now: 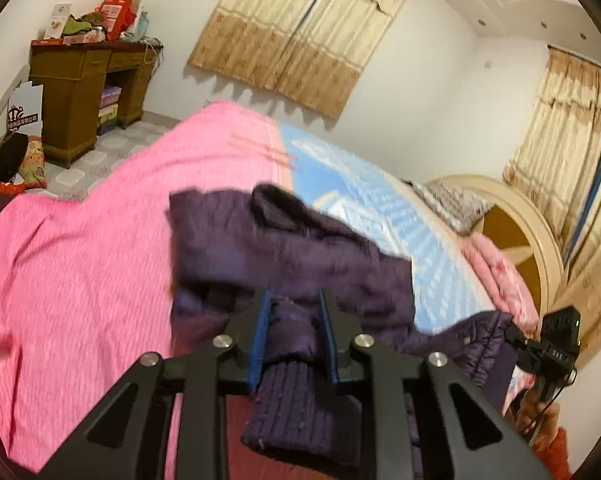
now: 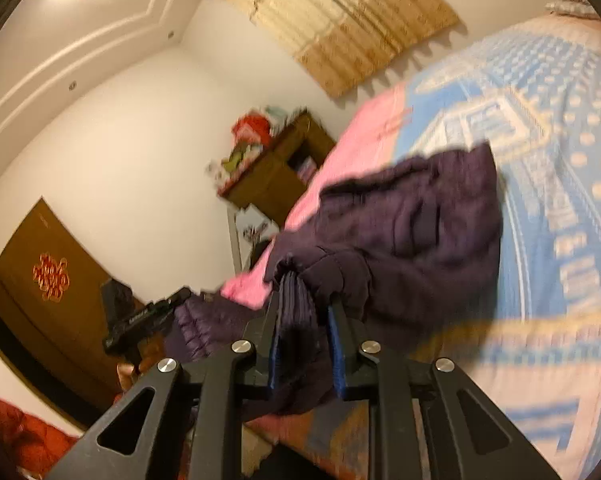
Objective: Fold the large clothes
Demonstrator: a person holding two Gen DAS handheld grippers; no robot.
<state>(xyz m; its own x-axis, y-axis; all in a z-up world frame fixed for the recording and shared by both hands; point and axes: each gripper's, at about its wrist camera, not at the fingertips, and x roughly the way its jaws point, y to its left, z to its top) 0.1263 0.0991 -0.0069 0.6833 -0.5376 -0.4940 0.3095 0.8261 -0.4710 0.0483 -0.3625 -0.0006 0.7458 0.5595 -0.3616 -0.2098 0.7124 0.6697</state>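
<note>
Left wrist view: the left gripper (image 1: pixel 294 312) is seen clamped on the ribbed cuff of a dark purple jacket (image 1: pixel 284 248), which is lifted over the near edge of the bed (image 1: pixel 80 240), above its pink blanket. In the right wrist view, the right gripper (image 2: pixel 306 316) is clamped on another bunched part of the jacket.

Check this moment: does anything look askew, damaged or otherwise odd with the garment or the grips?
Nothing looks damaged. The purple jacket hangs bunched and uneven over the bed, not spread flat. The left gripper pinches a ribbed cuff, the right gripper a gathered fold. Both views are motion-blurred.
</note>
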